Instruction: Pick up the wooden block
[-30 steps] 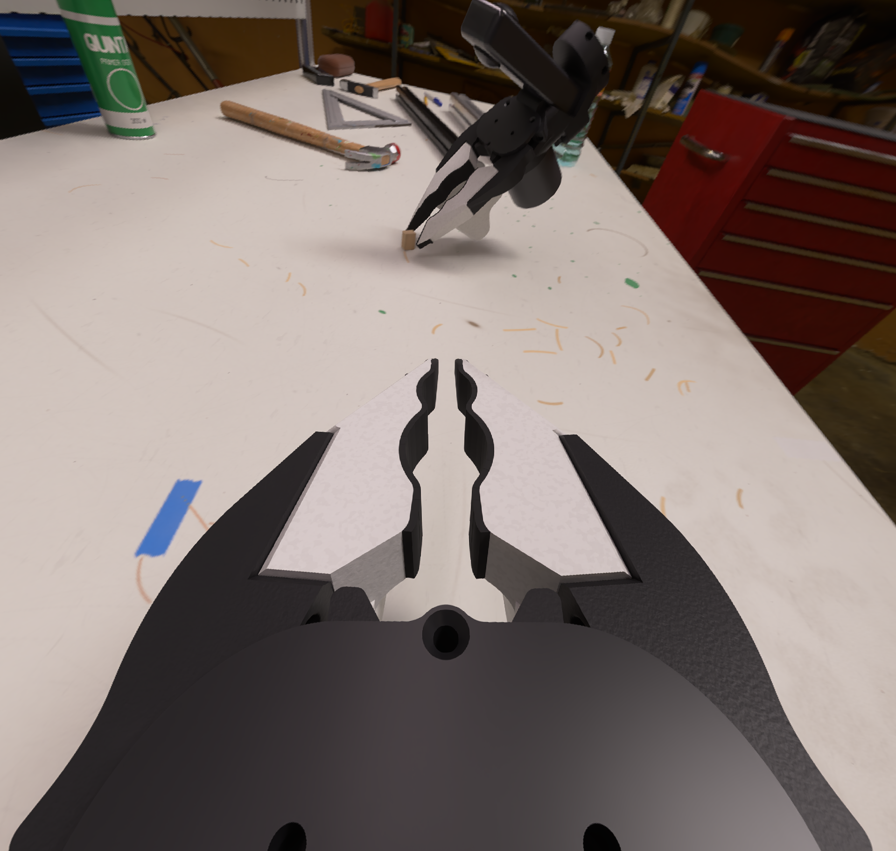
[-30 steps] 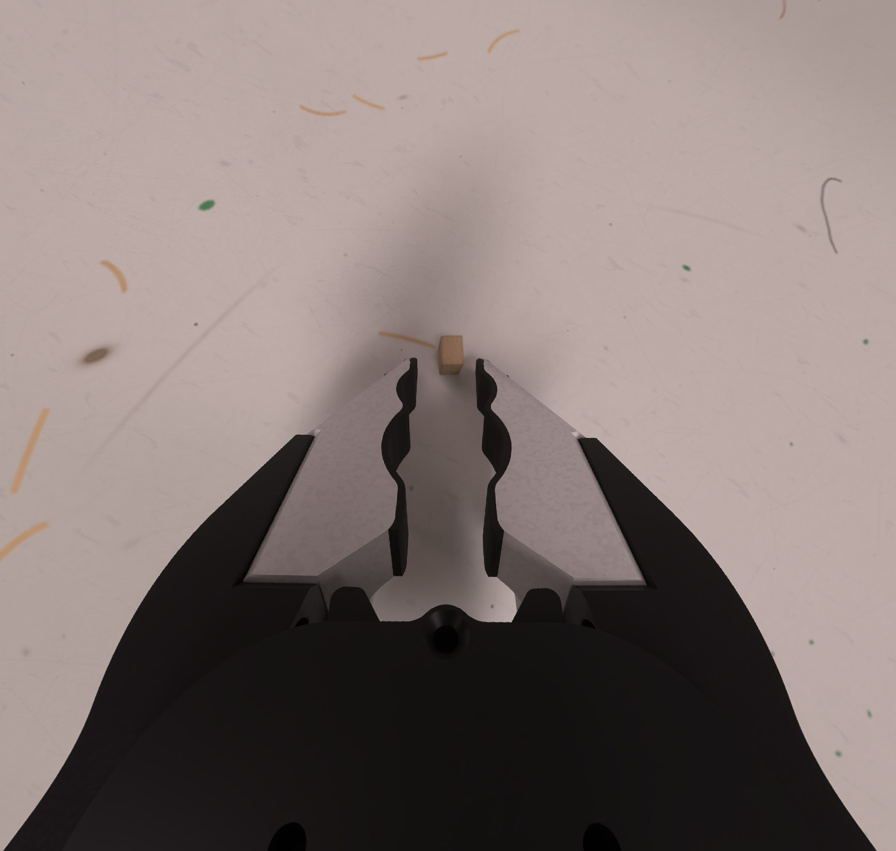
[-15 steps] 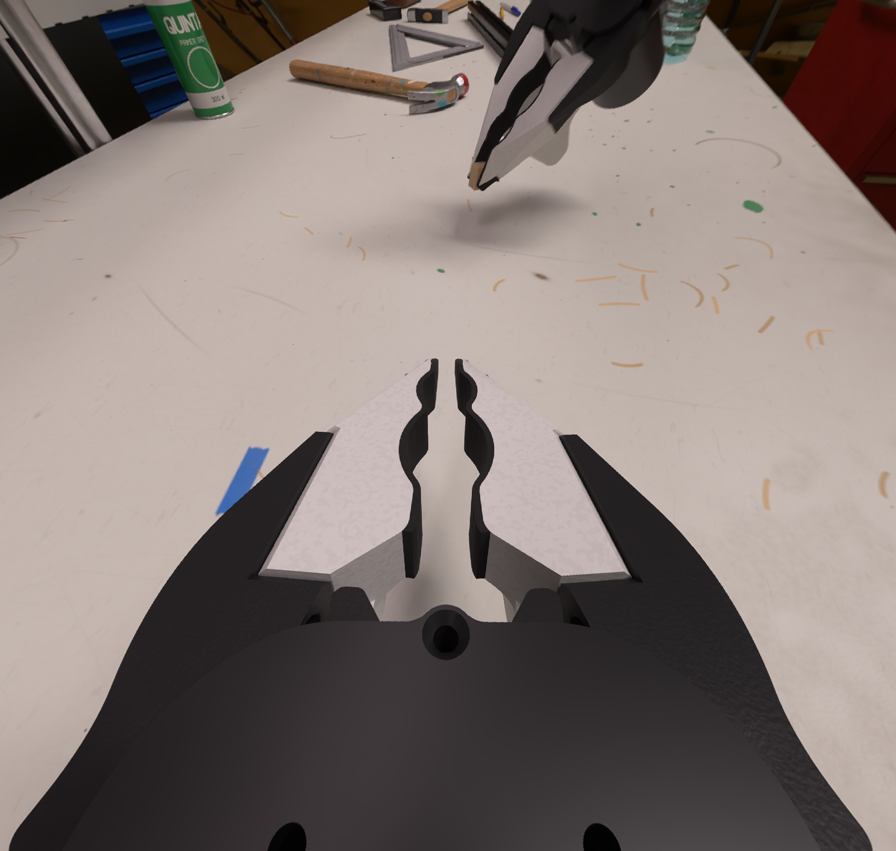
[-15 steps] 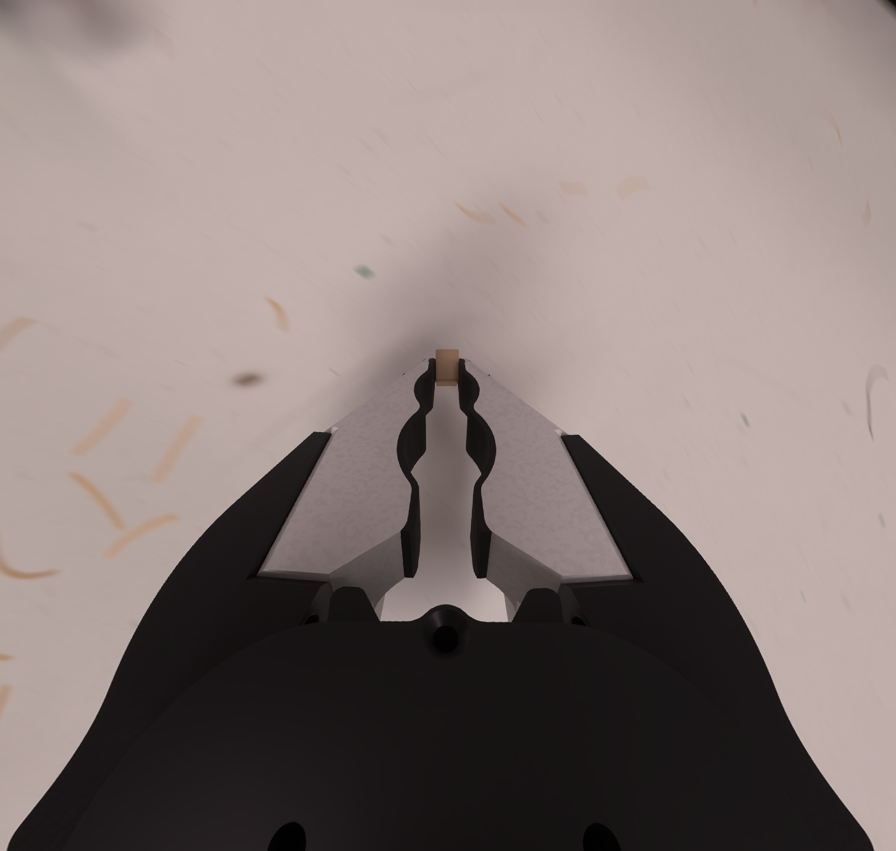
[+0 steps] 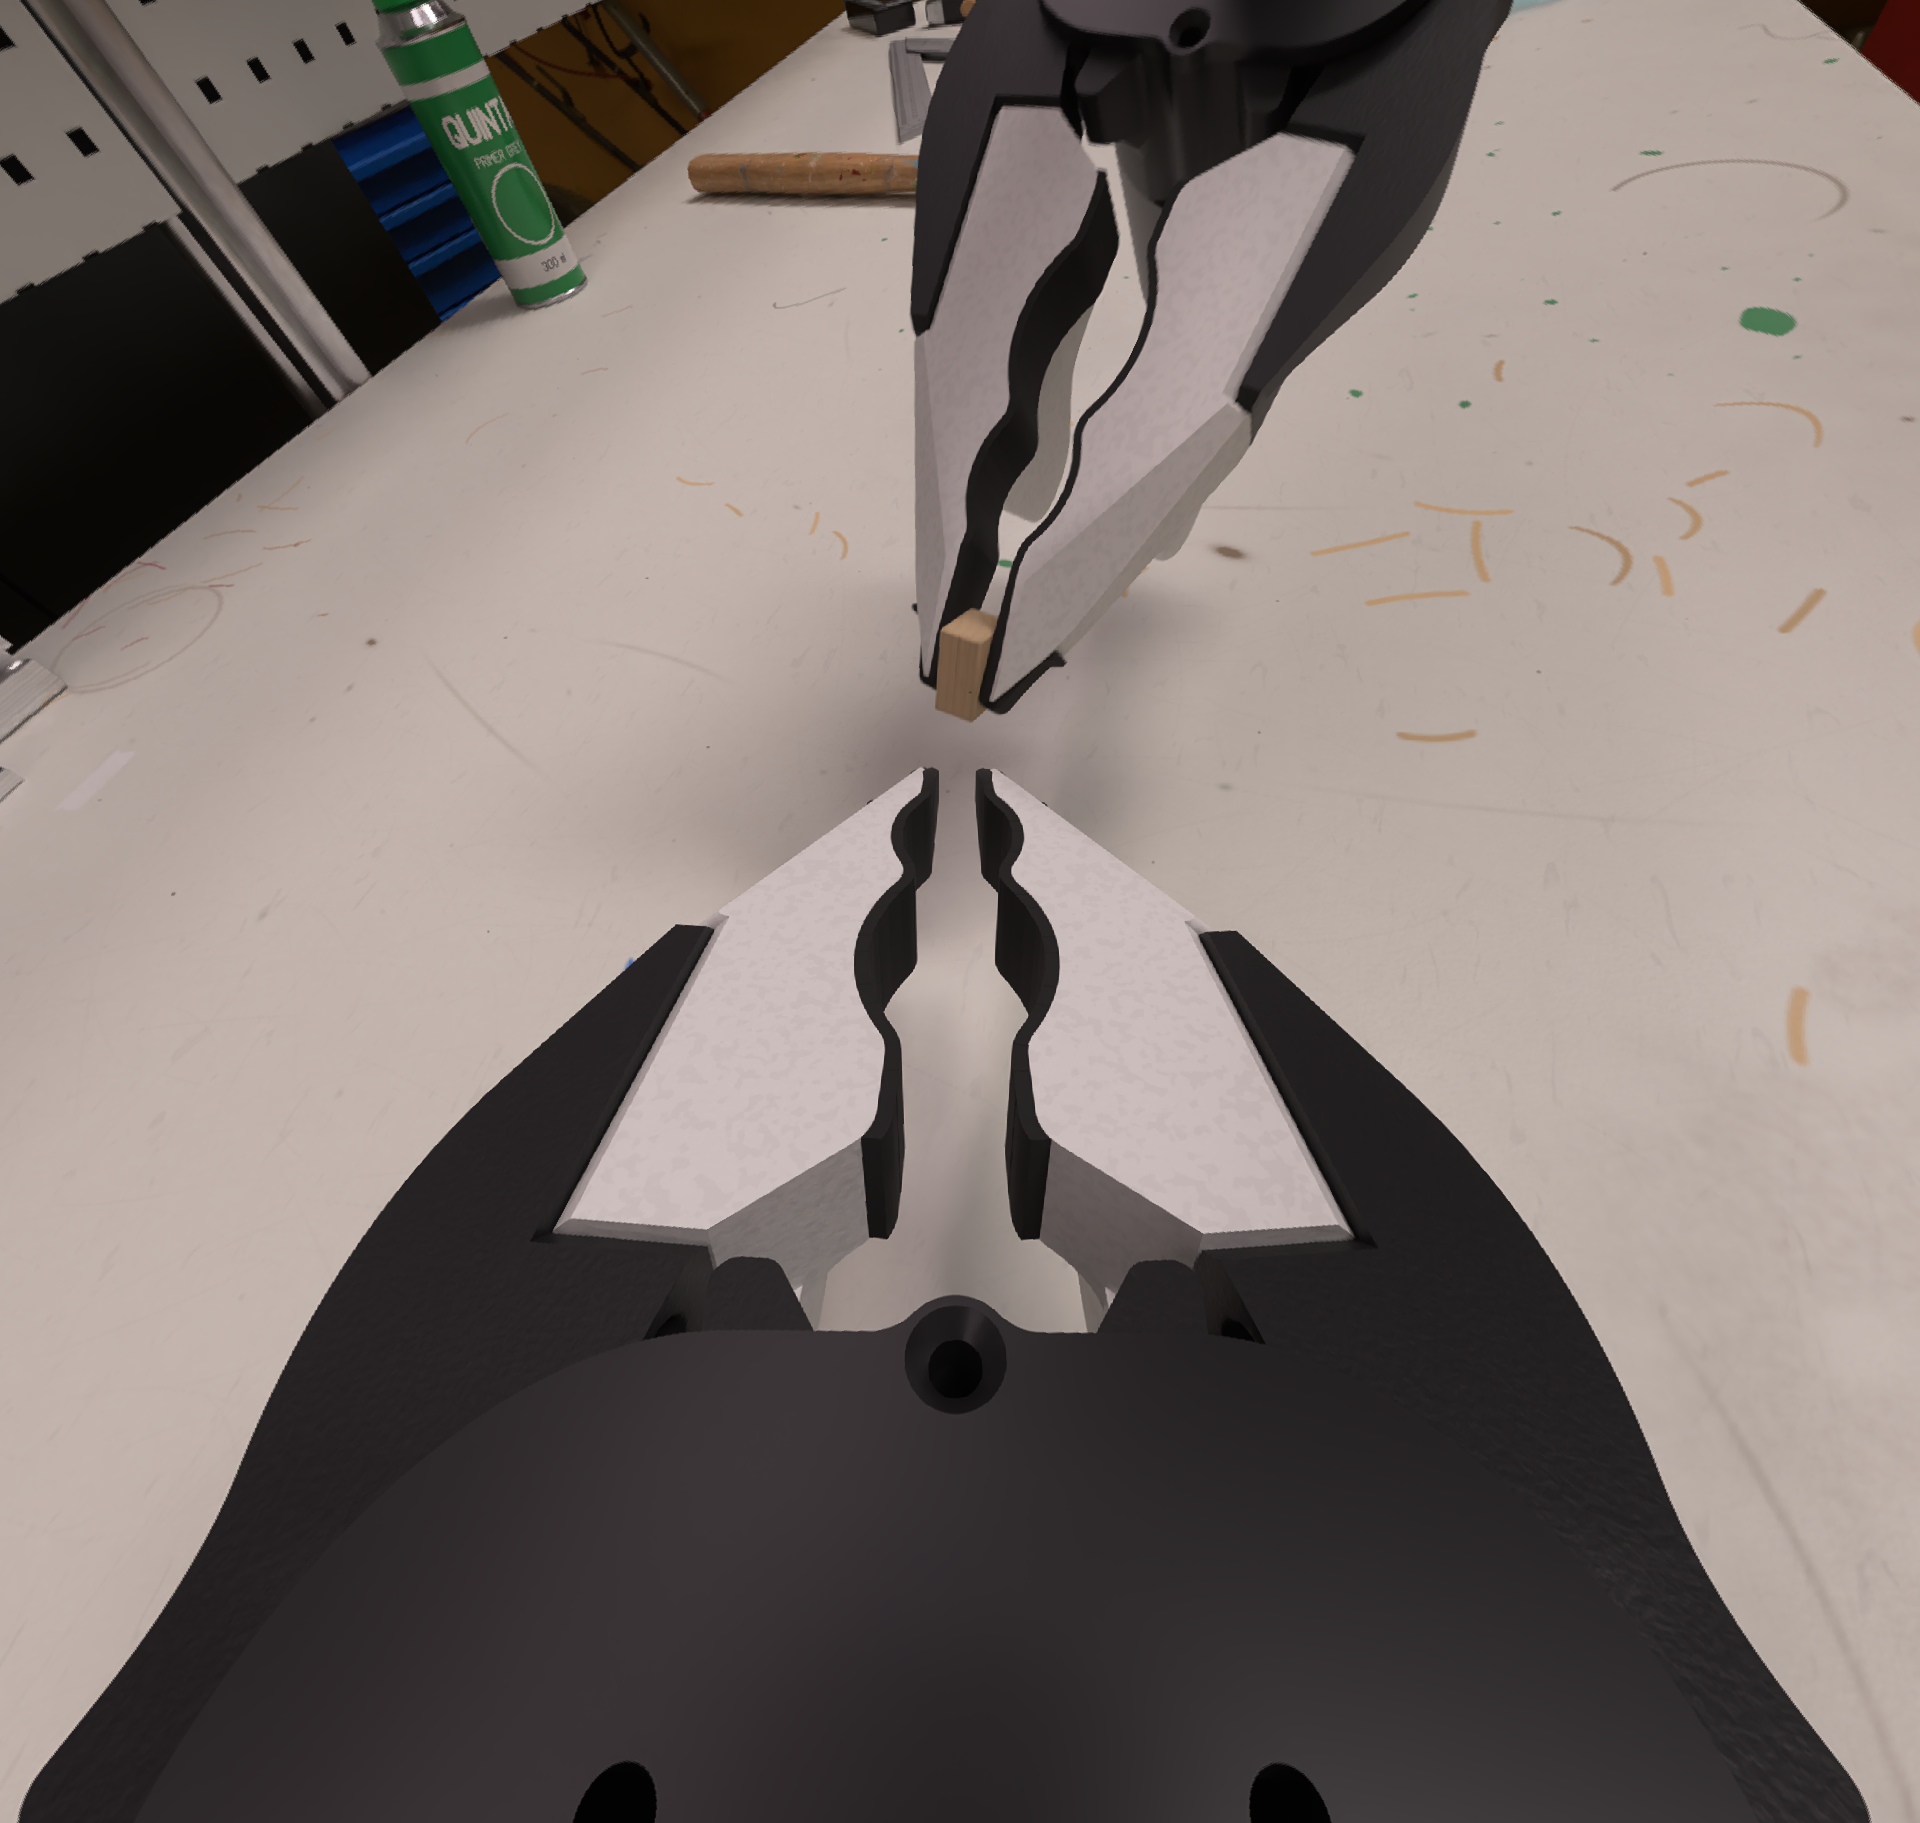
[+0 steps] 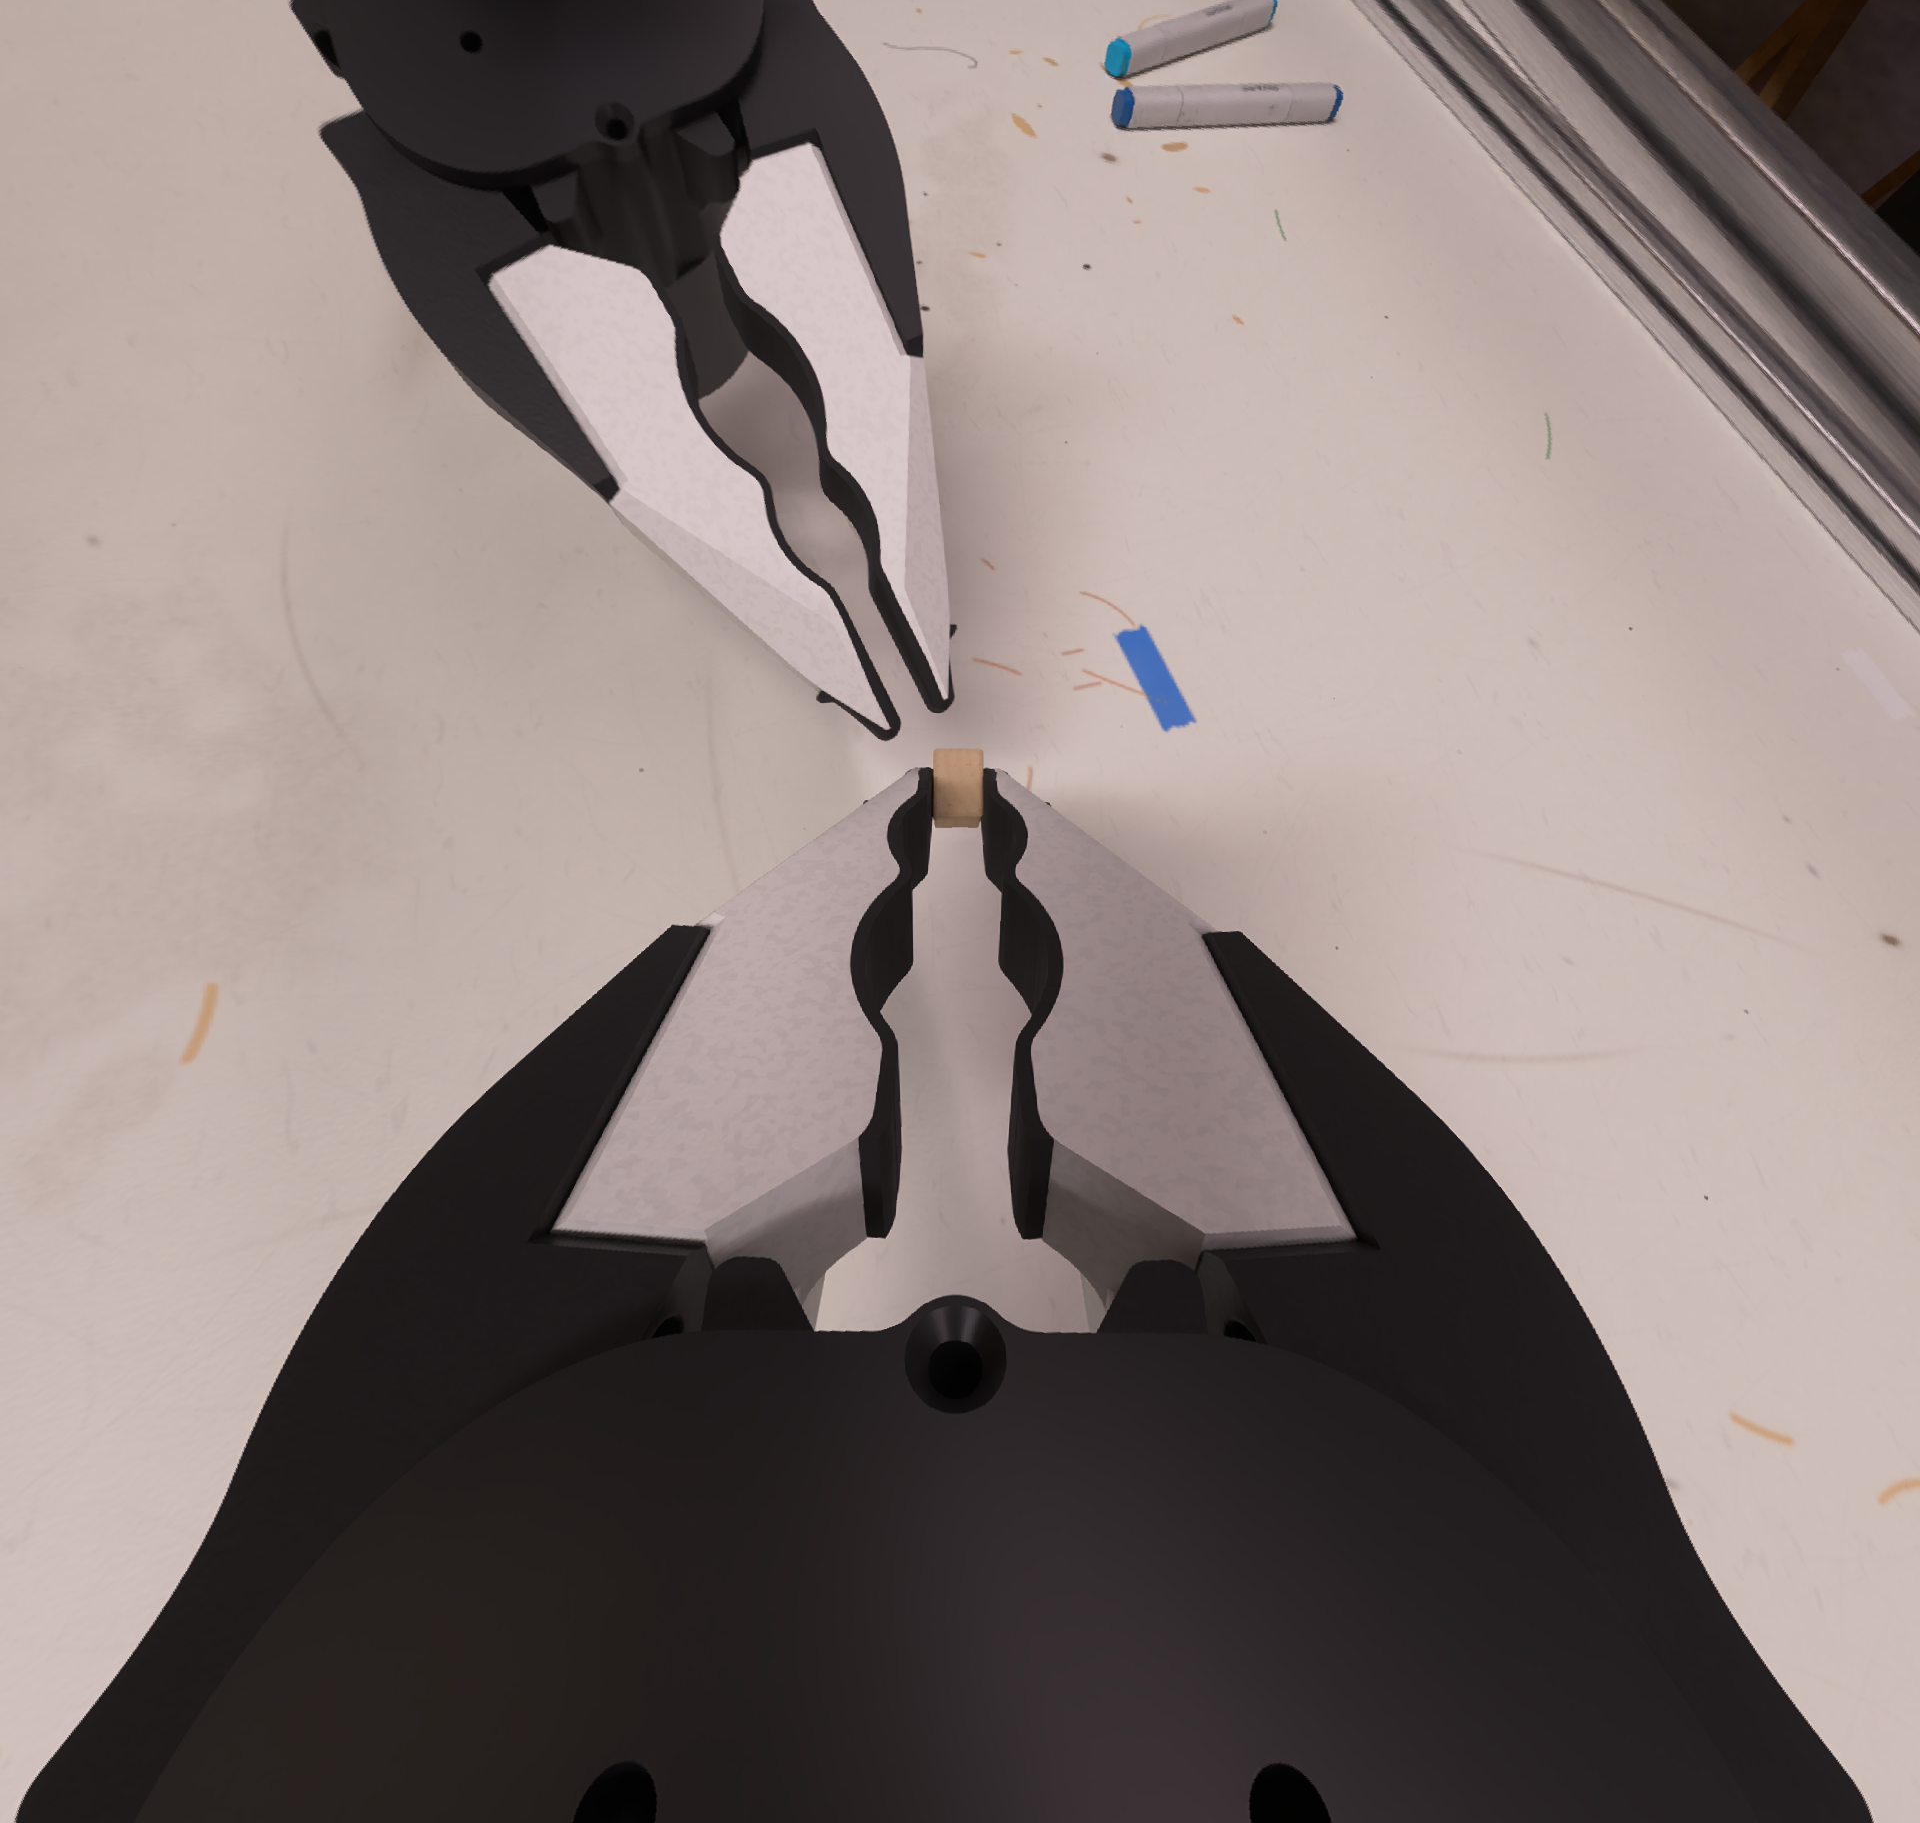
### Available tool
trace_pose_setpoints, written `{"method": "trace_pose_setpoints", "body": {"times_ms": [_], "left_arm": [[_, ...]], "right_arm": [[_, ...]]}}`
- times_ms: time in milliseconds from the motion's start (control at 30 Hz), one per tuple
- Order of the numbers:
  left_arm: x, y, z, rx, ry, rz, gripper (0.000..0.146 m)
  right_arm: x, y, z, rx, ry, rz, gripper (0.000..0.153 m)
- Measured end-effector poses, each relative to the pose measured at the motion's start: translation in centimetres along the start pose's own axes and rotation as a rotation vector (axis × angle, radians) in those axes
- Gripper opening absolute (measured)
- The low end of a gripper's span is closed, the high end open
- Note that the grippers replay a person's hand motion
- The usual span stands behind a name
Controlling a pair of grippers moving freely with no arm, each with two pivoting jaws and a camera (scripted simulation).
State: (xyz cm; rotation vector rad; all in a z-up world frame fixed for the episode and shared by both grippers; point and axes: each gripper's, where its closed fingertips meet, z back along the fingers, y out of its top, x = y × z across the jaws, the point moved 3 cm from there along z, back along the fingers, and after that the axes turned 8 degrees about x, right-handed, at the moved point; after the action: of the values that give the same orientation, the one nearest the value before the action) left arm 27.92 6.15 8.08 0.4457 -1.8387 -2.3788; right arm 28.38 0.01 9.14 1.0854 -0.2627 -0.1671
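The wooden block [image 6: 957,786] is a small pale cube pinched between the tips of my right gripper [image 6: 957,781], which is shut on it above the white table [image 6: 1455,838]. In the left wrist view the right gripper [image 5: 971,677] comes down from the top with the block [image 5: 961,667] at its tips. My left gripper [image 5: 956,776] is shut and empty, its tips just short of the block. It also shows in the right wrist view [image 6: 914,713], pointing at the block tip to tip.
A green spray can [image 5: 488,163] and a hammer handle [image 5: 800,173] lie far back left. Two markers [image 6: 1226,106] and a strip of blue tape [image 6: 1155,677] lie on the table. A metal rail [image 6: 1662,215] runs along one edge.
My right gripper shut on the block, lifted it off the table and carried it close to the left gripper. The two grippers now face each other tip to tip.
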Motion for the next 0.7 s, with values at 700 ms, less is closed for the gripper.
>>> {"method": "trace_pose_setpoints", "body": {"times_ms": [700], "left_arm": [[-4.8, 1.5, 7.0, -0.208, 0.360, -0.207, 0.007]], "right_arm": [[-0.9, -1.3, -0.6, 0.086, 0.047, -0.046, 0.008]]}}
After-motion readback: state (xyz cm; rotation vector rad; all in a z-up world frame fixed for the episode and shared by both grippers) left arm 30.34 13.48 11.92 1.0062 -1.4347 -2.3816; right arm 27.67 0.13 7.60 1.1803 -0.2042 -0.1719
